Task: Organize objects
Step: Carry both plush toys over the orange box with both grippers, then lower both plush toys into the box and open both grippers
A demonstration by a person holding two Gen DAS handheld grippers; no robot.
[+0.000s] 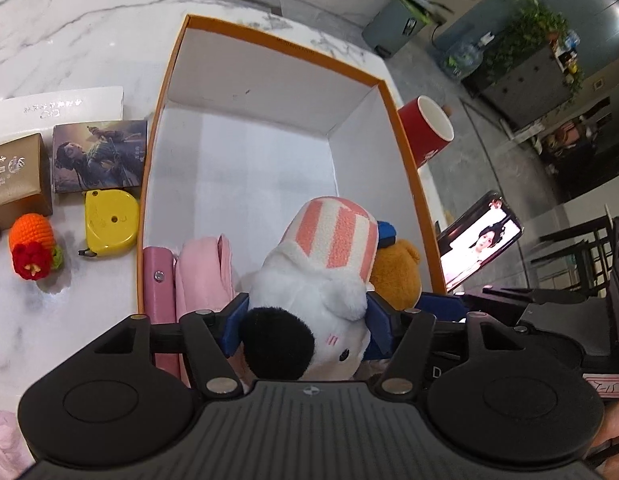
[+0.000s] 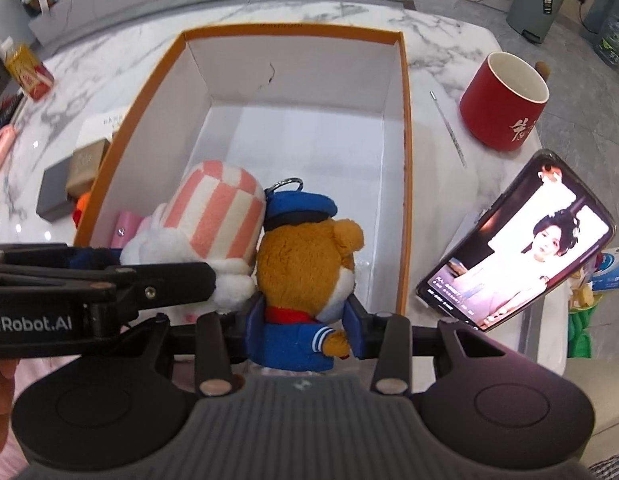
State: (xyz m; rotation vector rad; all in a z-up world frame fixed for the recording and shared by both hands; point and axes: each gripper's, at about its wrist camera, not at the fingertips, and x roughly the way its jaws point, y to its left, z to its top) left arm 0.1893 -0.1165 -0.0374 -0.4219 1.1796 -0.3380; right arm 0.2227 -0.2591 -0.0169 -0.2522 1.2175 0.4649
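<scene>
Two plush toys are going into the orange-rimmed white cardboard box point(image 1: 269, 128) on the marble counter point(image 1: 69, 40). Left wrist view: the left gripper point(image 1: 307, 326) has its jaws clenched on the white plush cow with a pink-striped hat point(image 1: 321, 276), low at the box's near end. Soft and light, so its squishy body looks the best grip.

Right wrist view: the right gripper point(image 2: 307, 322) squeezes the brown sailor bear plush point(image 2: 305, 264) around its blue torso, touching the cow.

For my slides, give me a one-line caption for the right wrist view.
Right tongs grip a sailor bear plush beside a striped-hat white plush at the orange-rimmed box.
</scene>
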